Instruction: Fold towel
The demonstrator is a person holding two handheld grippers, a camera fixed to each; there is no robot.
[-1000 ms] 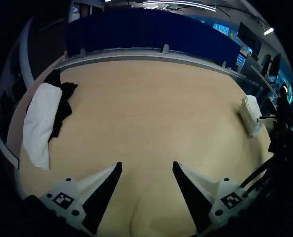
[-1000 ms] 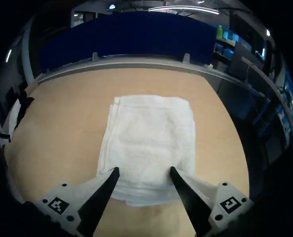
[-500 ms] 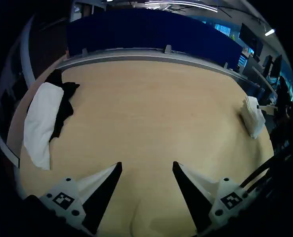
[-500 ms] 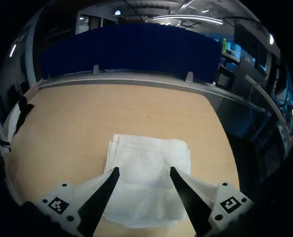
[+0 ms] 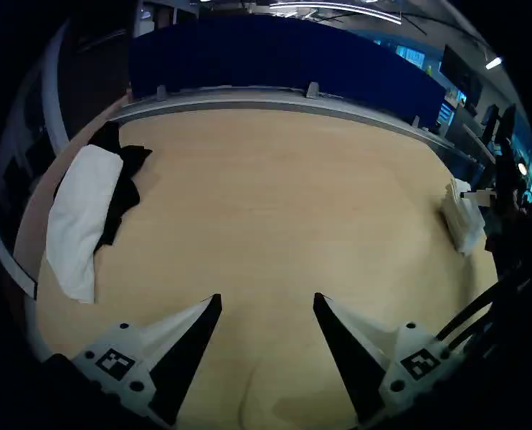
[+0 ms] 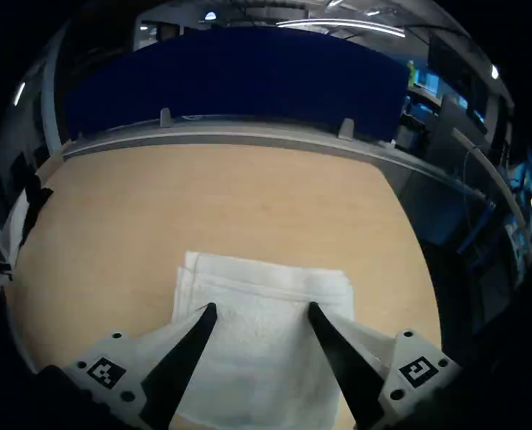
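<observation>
A folded white towel (image 6: 262, 279) lies on the wooden table (image 6: 194, 201) in the right gripper view, its far edge just past my fingertips. My right gripper (image 6: 261, 308) is open above it, one finger over each side of the stack. In the left gripper view the same folded towel (image 5: 461, 218) sits at the table's right edge, with the other gripper (image 5: 481, 195) beside it. My left gripper (image 5: 266, 297) stands open over bare wood, holding nothing. A second white towel (image 5: 83, 215) lies loosely rolled at the far left.
A black cloth (image 5: 126, 183) lies partly under the loose white towel. A blue partition (image 5: 280, 57) and a grey rail run along the table's far edge. Office desks with monitors (image 5: 481, 107) stand off to the right.
In the right gripper view the folded towel has slid down the picture and now sits under the fingers. The left gripper view has shifted only slightly.
</observation>
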